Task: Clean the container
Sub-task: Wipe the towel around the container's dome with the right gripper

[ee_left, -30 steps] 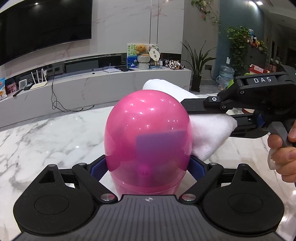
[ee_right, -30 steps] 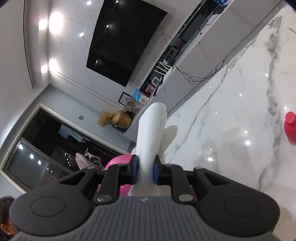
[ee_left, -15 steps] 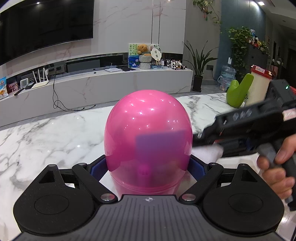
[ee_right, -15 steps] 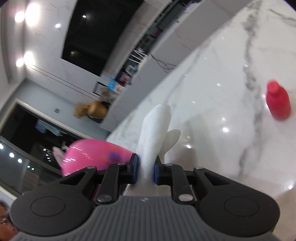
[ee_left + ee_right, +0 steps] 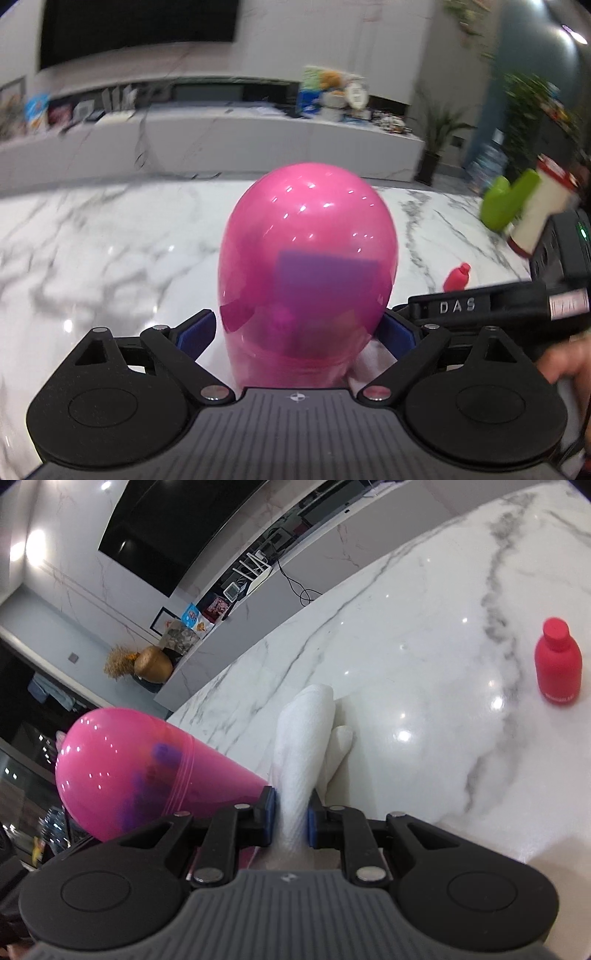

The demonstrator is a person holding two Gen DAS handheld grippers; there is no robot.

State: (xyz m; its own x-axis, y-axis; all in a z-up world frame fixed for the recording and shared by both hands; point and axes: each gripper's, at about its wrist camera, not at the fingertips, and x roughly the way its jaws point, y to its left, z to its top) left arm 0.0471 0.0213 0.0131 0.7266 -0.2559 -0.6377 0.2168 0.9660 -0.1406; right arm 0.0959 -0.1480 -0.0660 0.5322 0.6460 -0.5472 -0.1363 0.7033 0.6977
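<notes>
White marble tabletop fills both views. Between the left gripper fingers stands the pink egg-shaped container, long axis upright, dome toward twelve o'clock; those jaws have just been opening, the left pad now apart from its wall. At three o'clock, the right gripper pinches a white cloth. A red bottle stands well apart.
</notes>
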